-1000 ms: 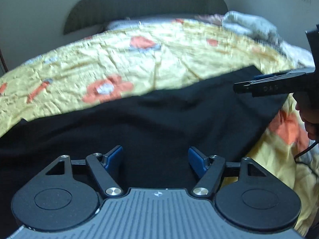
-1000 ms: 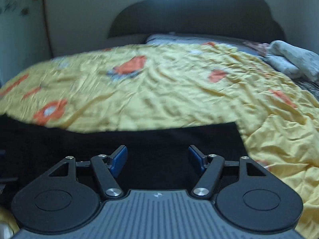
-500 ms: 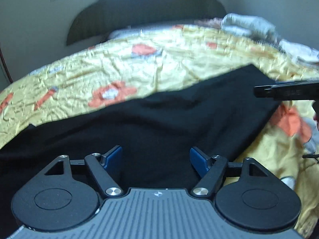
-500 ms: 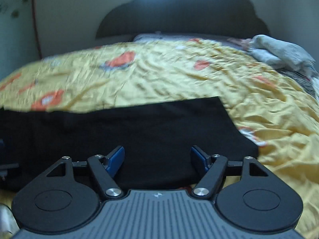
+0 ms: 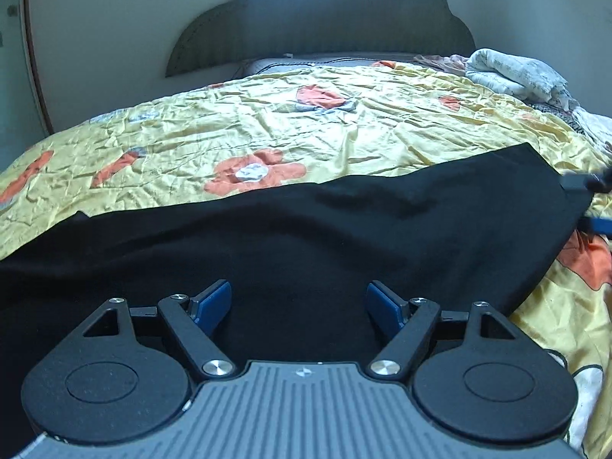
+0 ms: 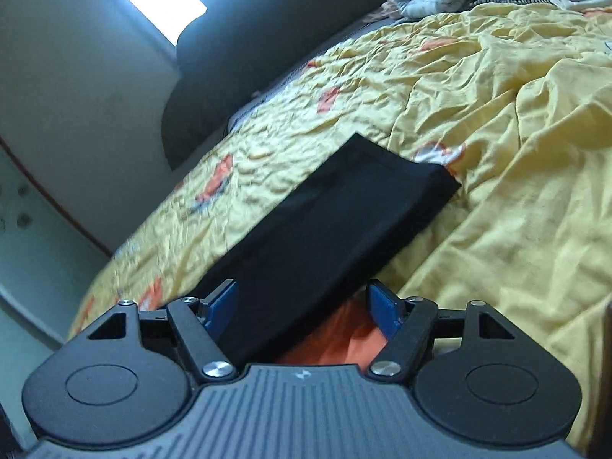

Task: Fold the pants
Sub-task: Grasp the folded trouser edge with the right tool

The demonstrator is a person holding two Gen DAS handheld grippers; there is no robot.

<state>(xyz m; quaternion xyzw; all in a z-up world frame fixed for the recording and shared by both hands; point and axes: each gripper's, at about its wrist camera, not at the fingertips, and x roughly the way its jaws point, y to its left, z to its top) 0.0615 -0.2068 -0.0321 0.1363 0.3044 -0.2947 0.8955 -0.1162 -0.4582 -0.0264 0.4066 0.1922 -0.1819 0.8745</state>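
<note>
- Two grippers are over the bed, each with blue-padded jaws standing apart.
- Black pants (image 5: 306,237) lie spread across the near part of a yellow bedspread (image 5: 267,122) printed with orange flowers, one long band running from the left side over to the right.
- On the left gripper (image 5: 299,298) the jaws are opening, with the dark cloth lying under the gap; the pads press on nothing.
- On the right gripper (image 6: 302,306) the jaws are wide and rolled to a slant, and the end of the pants (image 6: 336,229) runs into the gap between them. Whether a pad touches the cloth I cannot tell; it is not clamped.
- From the left view, a bit of the right gripper shows at the far right rim, just beside the pants' end.
- Beyond, a dark scalloped headboard (image 5: 325,19) stands against a pale wall.
- Some crumpled white bedding (image 5: 512,72) is heaped at the far right corner of the bed.
</note>
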